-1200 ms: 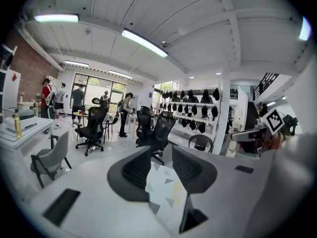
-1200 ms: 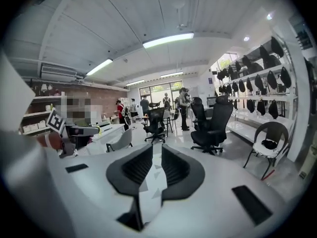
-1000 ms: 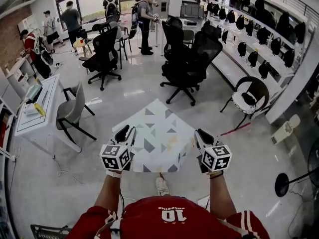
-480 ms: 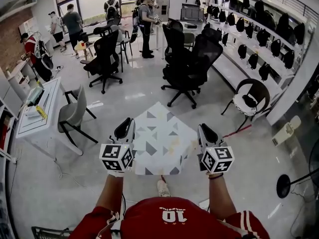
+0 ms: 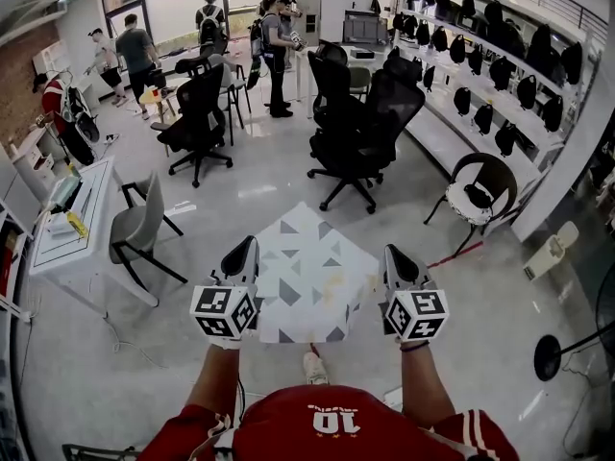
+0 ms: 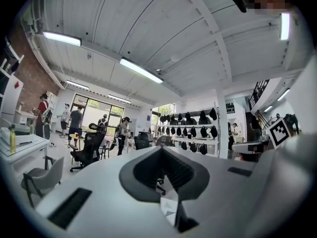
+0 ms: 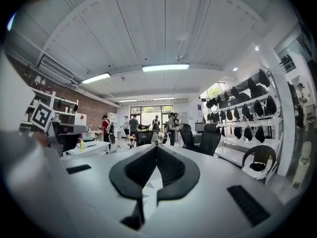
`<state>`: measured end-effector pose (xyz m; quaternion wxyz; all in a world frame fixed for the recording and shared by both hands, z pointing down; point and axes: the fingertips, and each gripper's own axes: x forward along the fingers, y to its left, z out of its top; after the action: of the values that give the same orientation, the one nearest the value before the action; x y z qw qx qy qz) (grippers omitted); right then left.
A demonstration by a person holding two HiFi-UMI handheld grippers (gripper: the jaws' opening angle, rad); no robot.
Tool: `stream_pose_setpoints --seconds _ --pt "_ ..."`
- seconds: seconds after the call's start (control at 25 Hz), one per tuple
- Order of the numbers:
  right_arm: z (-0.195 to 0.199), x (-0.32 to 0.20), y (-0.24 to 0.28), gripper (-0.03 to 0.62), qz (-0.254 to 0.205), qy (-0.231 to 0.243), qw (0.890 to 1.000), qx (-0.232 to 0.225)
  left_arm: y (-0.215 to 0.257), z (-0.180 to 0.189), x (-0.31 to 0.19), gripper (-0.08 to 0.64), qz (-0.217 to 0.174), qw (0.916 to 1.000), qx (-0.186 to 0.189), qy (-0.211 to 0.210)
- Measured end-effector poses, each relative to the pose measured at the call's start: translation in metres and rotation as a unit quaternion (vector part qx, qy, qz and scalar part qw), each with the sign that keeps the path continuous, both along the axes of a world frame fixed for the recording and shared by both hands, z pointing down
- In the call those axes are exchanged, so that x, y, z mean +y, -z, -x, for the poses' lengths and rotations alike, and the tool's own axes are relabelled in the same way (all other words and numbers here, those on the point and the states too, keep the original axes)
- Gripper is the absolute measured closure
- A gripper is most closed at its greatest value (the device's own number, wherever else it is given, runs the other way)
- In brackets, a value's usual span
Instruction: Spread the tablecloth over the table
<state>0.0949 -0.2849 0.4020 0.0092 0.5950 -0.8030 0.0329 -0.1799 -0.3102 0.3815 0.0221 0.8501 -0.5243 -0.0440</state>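
White fabric tablecloth (image 5: 312,272) printed with grey and pale yellow triangles, held out flat and roughly level above the pale glossy floor (image 5: 240,176), straight ahead at 12 o'clock of the red-jerseyed person (image 5: 317,425) in the head view. Gripped at both sides of its near edge: grey left gripper (image 5: 239,254) at 9 o'clock of the cloth, grey right gripper (image 5: 399,260) at 3 o'clock. Both aimed away toward 12 o'clock, marker cubes nearest the body, one forearm behind each.

From the left gripper view: left gripper (image 6: 166,182) clamped tight, black pads pressed together with only a thin sliver of tablecloth (image 6: 168,202) caught between them. From the right gripper view, much the same: right gripper (image 7: 152,180) closed narrow on a strip of tablecloth (image 7: 147,192), triangle print just visible in the slit.

Hanging free between the two grips, far corner pointing toward 12 o'clock, near edge above a light shoe (image 5: 312,365) at 6 o'clock.

Around it, well apart:
- long white desk (image 5: 72,224) at 9 o'clock, with a grey plastic chair (image 5: 135,221) just beside it
- cluster of black office chairs (image 5: 365,128) at 12 o'clock, beyond the far corner
- white wall shelves (image 5: 452,133) at 2 o'clock, lined with dark rounded items too small to identify
- several standing people (image 5: 274,36) between 11 and 12 o'clock, near the windows
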Motion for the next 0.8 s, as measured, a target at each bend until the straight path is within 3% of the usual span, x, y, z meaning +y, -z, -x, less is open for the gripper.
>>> stream_pose_setpoints --seconds 0.8 --pt "0.01 0.001 -0.017 0.578 0.019 0.011 1.0 0.015 -0.016 0.005 0.001 0.551 0.024 0.9996 -0.013 0.005"
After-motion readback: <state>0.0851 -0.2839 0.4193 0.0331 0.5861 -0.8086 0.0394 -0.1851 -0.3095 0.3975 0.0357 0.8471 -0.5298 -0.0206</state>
